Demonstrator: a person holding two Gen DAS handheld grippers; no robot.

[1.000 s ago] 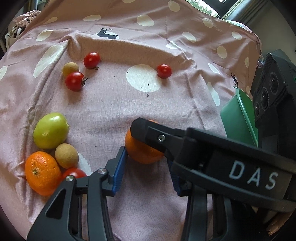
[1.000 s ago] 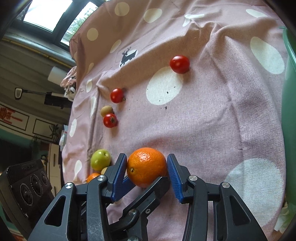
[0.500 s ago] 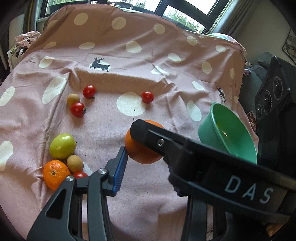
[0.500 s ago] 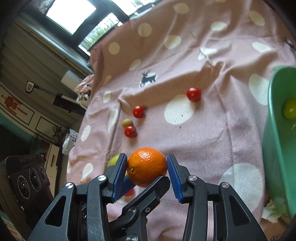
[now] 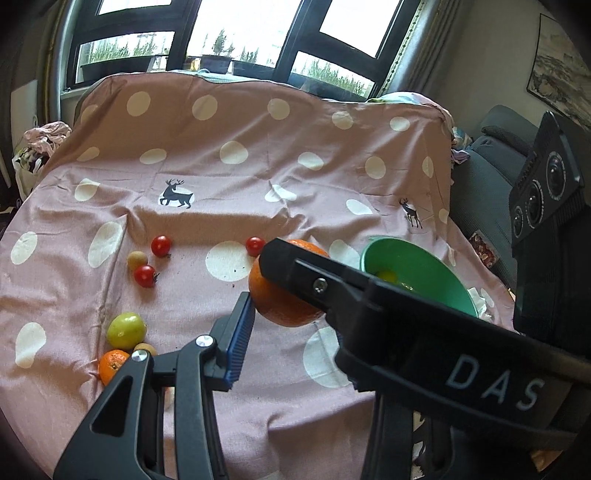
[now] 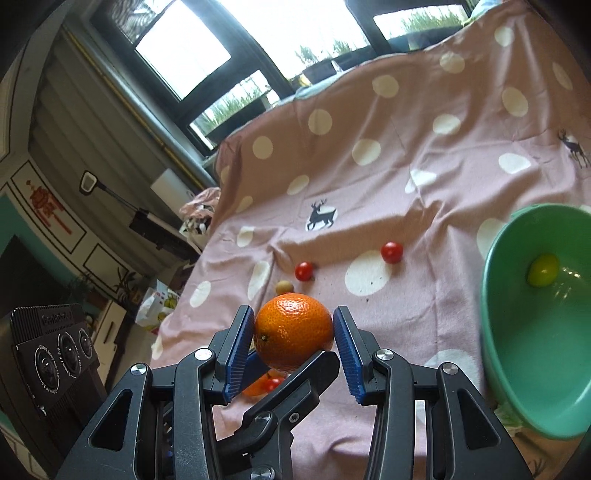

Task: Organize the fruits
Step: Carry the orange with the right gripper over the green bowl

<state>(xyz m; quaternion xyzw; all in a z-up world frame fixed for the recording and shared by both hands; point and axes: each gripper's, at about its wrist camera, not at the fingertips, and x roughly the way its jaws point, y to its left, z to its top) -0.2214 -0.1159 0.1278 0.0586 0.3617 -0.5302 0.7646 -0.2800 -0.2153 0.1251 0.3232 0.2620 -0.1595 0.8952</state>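
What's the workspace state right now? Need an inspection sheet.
Surface: pink polka-dot cloth, wrinkled, with a few dark crumbs.
Job's things: large orange held clear of the cloth; green bowl holds one yellow-green fruit; three cherry tomatoes, green fruit, small orange and brownish fruits lie loose on the cloth.
Clutter: crumpled white paper beside the bowl.
Grippers: right gripper fingers clamp the large orange; left gripper has one finger against it, the other hidden.
Cables: nothing seen.
Surroundings: windows behind, grey sofa at the side.
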